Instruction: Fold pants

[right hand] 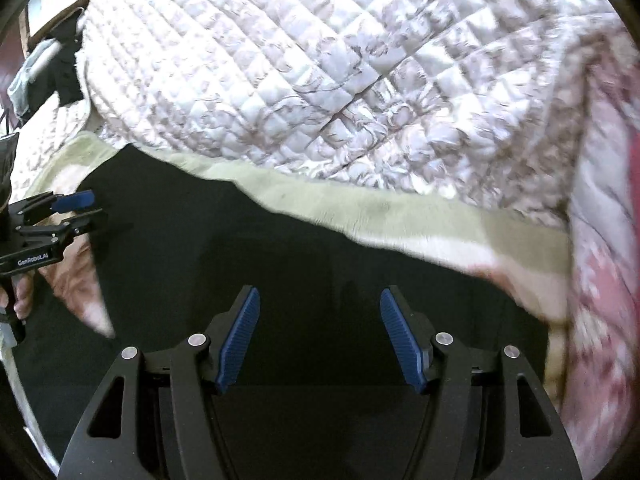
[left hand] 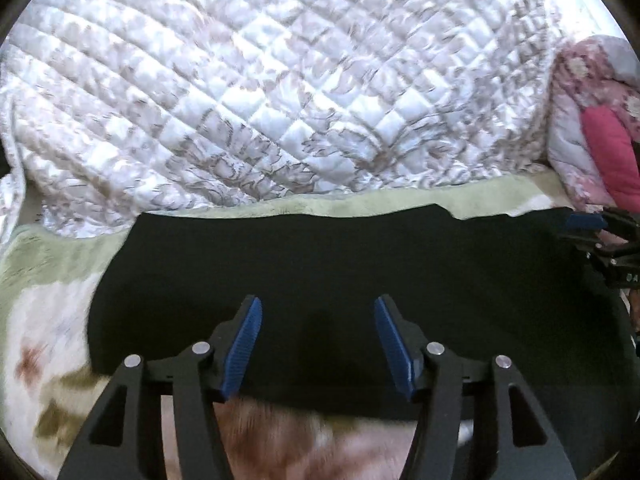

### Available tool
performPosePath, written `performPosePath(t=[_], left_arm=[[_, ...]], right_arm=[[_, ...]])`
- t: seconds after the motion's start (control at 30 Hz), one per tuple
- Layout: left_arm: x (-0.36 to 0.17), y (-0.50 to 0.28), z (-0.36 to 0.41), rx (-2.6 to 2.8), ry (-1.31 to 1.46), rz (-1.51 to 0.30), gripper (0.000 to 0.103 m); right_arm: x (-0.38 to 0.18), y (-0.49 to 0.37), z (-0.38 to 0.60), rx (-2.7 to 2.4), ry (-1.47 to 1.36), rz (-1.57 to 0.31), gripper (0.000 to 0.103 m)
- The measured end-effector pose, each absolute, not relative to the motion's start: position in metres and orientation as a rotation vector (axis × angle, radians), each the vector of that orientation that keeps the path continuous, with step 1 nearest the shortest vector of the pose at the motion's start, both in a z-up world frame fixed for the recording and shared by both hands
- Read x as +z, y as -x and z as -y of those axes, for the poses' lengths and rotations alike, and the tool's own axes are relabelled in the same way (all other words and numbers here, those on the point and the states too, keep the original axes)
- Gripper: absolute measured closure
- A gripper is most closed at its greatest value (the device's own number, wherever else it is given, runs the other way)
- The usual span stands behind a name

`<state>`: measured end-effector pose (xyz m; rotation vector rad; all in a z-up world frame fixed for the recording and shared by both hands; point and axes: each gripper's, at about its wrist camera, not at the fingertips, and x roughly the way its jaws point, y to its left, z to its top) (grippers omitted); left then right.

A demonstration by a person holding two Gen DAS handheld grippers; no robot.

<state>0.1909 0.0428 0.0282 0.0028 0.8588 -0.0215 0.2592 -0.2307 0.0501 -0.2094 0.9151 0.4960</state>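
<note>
Between my left gripper's (left hand: 318, 344) spread blue pads (left hand: 243, 350) lies the near hem of the black pants (left hand: 320, 264), with nothing pinched; the cloth runs flat ahead of the gripper and off to its right, its near edge lying over a pale fleece blanket (left hand: 48, 320) that shows below and to the left. My right gripper (right hand: 320, 338) is spread just as wide and also holds nothing, hovering over the same dark cloth, which fills everything beneath and ahead of it; whether either gripper touches the cloth I cannot tell. Each gripper shows at the edge of the other's view, so they stand side by side along the near edge. Beyond the pants, a strip of green blanket edge (right hand: 360, 208), then a quilted bedspread (left hand: 260, 80) bunched up farther off, and a pink floral bundle (left hand: 596, 128) far right of my left gripper. I judge the garment is spread out and a fold is about to begin: next I should lower both grippers, close them on the near edge, and carry it evenly over toward the far edge.
</note>
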Motion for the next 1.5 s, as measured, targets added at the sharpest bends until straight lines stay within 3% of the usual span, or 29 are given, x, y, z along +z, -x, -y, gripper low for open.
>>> performPosePath(t=[0.23, 0.33, 0.37, 0.4, 0.43, 0.47, 0.5, 0.53, 0.6, 0.8, 1.03, 1.23, 1.37, 1.43, 1.5], left_arm=[[0.001, -0.228, -0.034, -0.051, -0.018, -0.896, 0.038], [-0.008, -0.231, -0.029, -0.039, -0.055, -0.895, 0.037], [-0.009, -0.231, -0.028, -0.036, -0.066, -0.894, 0.037], [-0.009, -0.232, -0.027, -0.030, -0.077, -0.892, 0.039], [-0.010, -0.232, -0.025, -0.018, -0.094, -0.889, 0.049], [-0.010, -0.232, -0.023, -0.004, -0.115, -0.887, 0.057], [-0.010, -0.233, -0.022, 0.021, -0.145, -0.884, 0.079], [-0.011, -0.235, -0.022, 0.035, -0.161, -0.887, 0.095], [-0.008, -0.236, -0.026, 0.017, -0.137, -0.893, 0.100], [0.027, -0.202, -0.031, 0.015, -0.088, -0.832, 0.100], [0.065, -0.102, -0.033, -0.035, 0.025, -0.769, 0.101], [0.043, -0.010, -0.028, -0.080, 0.097, -0.849, 0.100], [0.021, 0.025, -0.031, -0.075, 0.152, -0.913, 0.100], [0.019, 0.034, -0.032, -0.084, 0.177, -0.921, 0.100], [0.023, 0.038, -0.034, -0.077, 0.192, -0.909, 0.100]], right_arm=[[0.012, -0.312, 0.191, 0.544, 0.339, -0.998, 0.040], [0.004, -0.323, 0.189, 0.554, 0.285, -1.024, 0.037], [0.004, -0.323, 0.189, 0.555, 0.272, -1.029, 0.041], [0.005, -0.322, 0.189, 0.566, 0.274, -1.024, 0.057], [0.007, -0.319, 0.187, 0.578, 0.288, -1.010, 0.069], [0.010, -0.315, 0.185, 0.588, 0.304, -0.999, 0.091], [0.013, -0.310, 0.182, 0.600, 0.318, -0.995, 0.096], [0.016, -0.307, 0.179, 0.592, 0.337, -0.987, 0.096], [0.022, -0.302, 0.178, 0.592, 0.338, -0.977, 0.097], [0.080, -0.251, 0.196, 0.619, 0.270, -0.858, 0.097], [0.119, -0.136, 0.229, 0.667, 0.170, -0.778, 0.097], [0.086, -0.039, 0.249, 0.669, 0.047, -0.885, 0.097], [0.034, -0.008, 0.255, 0.610, -0.019, -1.065, 0.095], [0.023, -0.004, 0.260, 0.595, -0.070, -1.106, 0.092], [0.027, 0.000, 0.267, 0.595, -0.135, -1.085, 0.078]])
